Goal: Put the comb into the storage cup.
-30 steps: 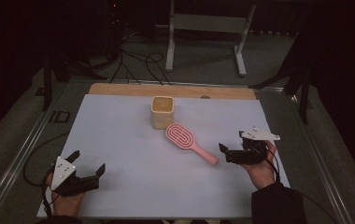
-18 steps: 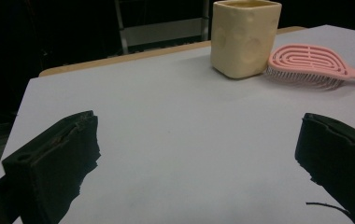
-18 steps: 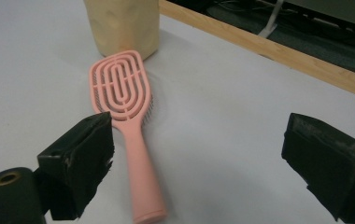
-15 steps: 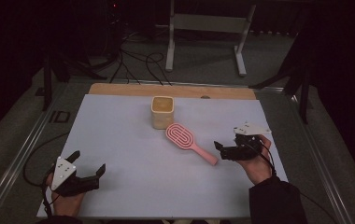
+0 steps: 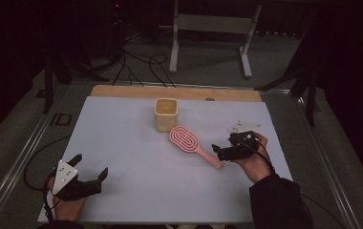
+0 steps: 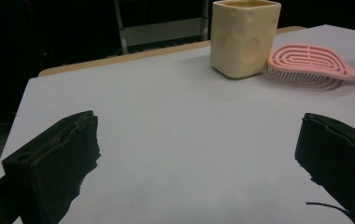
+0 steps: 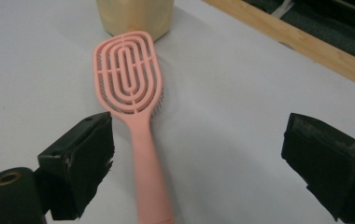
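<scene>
We have our right gripper [image 5: 219, 150] spread wide at the handle end of the pink brush [image 5: 192, 145], which lies bristles down on the white worktop [image 5: 122, 143], right of centre, its head just beside the cream cup [image 5: 166, 114]. In the right gripper view the handle [image 7: 150, 172] runs close by the left jaw rather than midway between the two, so we judge it best to shift until it sits centred, come down low and close across its narrow width. The cup is the one thing near; a pull toward the near right should keep the head from knocking it. Our left gripper [image 5: 91, 174], also spread and holding nothing, rests at the near left, well apart.
</scene>
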A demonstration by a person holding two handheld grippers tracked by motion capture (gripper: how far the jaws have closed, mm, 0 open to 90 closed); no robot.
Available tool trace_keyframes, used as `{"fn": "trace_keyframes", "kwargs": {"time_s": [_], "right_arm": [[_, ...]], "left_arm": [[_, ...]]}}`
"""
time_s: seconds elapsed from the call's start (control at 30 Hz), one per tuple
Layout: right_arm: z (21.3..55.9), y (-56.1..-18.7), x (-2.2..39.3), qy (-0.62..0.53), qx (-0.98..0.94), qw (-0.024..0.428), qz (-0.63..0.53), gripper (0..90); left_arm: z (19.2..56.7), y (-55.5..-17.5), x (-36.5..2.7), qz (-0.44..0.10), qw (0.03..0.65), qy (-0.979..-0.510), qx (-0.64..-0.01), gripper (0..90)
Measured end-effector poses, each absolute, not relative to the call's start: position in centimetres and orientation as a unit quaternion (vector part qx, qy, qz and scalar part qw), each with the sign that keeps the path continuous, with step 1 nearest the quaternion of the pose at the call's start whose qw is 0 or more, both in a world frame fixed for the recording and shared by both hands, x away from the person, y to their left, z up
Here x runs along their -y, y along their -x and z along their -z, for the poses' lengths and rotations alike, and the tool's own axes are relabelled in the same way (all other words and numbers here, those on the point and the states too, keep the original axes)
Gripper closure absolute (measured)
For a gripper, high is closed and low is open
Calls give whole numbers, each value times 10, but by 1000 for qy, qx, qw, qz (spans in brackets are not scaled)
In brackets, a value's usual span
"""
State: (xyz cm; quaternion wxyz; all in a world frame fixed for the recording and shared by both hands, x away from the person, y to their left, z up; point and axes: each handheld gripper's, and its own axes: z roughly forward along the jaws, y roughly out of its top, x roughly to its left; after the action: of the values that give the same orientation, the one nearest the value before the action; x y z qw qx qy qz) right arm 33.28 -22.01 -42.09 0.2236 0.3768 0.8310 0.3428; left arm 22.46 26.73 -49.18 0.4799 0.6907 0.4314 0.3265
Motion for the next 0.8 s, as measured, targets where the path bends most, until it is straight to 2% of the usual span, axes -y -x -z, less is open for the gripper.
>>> {"fn": "trace_keyframes", "kwargs": {"time_s": [0.8], "right_arm": [[438,-358,179,-347,-877,199,-267,90]], "left_arm": [[492,-225,-267,-327,479,-692,-431,0]]}}
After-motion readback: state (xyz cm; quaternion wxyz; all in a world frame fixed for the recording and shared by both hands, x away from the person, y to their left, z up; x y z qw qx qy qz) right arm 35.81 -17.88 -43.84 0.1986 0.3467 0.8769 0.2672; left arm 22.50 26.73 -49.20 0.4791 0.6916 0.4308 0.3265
